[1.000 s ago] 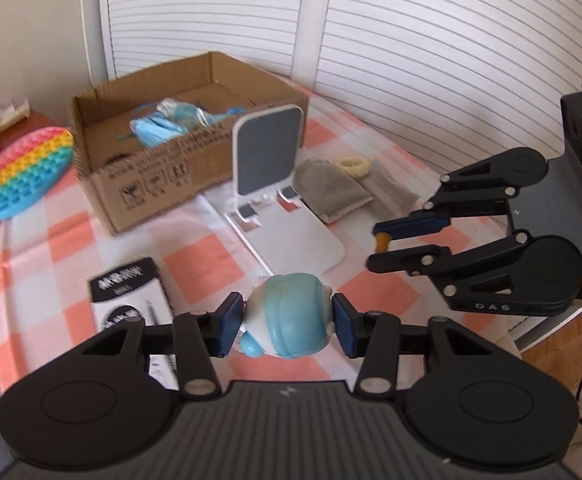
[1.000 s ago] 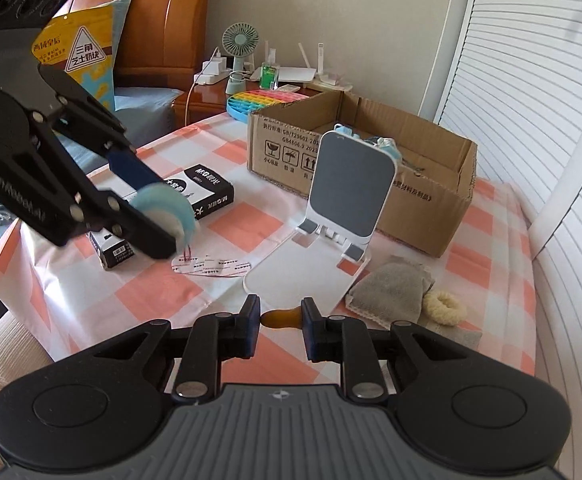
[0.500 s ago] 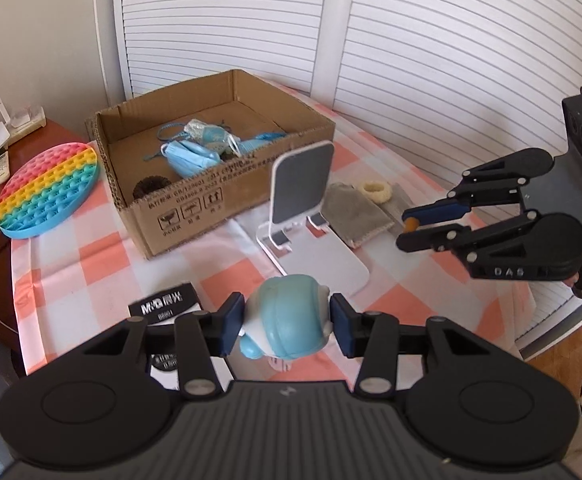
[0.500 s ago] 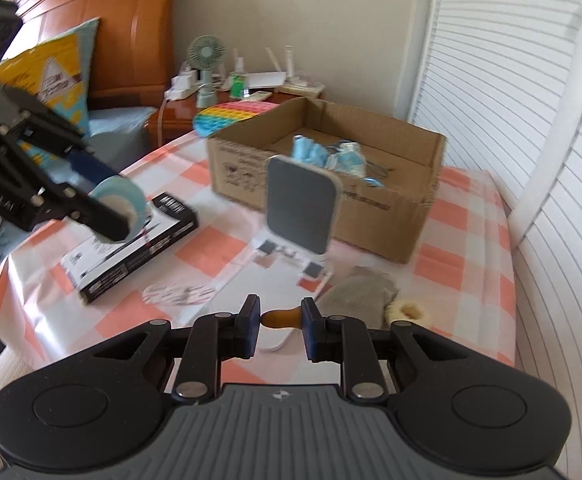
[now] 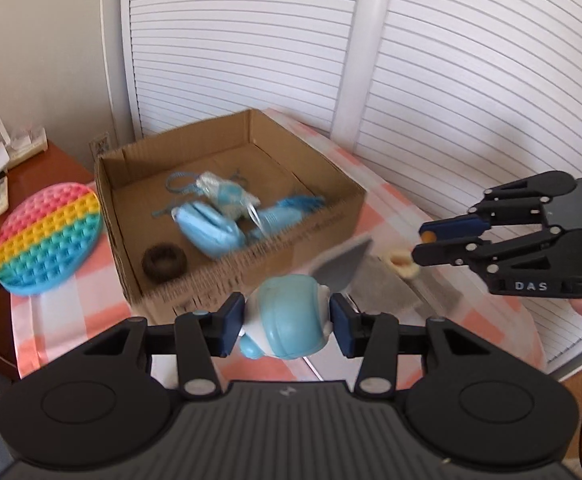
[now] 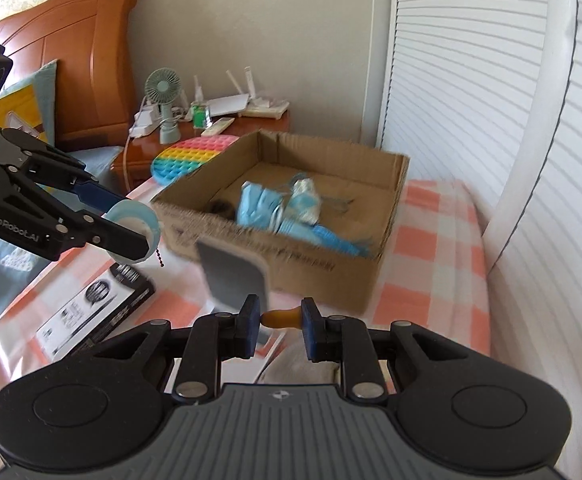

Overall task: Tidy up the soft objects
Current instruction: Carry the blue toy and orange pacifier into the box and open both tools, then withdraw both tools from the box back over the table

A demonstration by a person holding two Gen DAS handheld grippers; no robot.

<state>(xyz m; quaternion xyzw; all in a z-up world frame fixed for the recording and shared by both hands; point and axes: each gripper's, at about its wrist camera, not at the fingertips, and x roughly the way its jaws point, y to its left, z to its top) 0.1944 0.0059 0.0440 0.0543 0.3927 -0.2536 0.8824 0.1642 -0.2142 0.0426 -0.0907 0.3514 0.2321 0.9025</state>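
Left wrist view: a blue soft toy (image 5: 289,320) is being clamped by the left gripper (image 5: 287,322), the phone stand (image 5: 341,266) standing before the cardboard box (image 5: 251,276); an orange piece (image 6: 281,317) is being pinched by the right gripper (image 6: 279,319).

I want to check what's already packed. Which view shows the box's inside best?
The left wrist view: it looks down into the box, showing its floor, blue items and a dark ring. The right wrist view is lower, blurred, partly blocked by the near wall.

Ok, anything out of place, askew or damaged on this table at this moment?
Nothing looks spilled or damaged. The phone stand sits upright right in front of the cardboard box, slightly crowding the near approach. The rainbow pop mat lies partly over the table's edge toward the nightstand. Otherwise nothing stands out.
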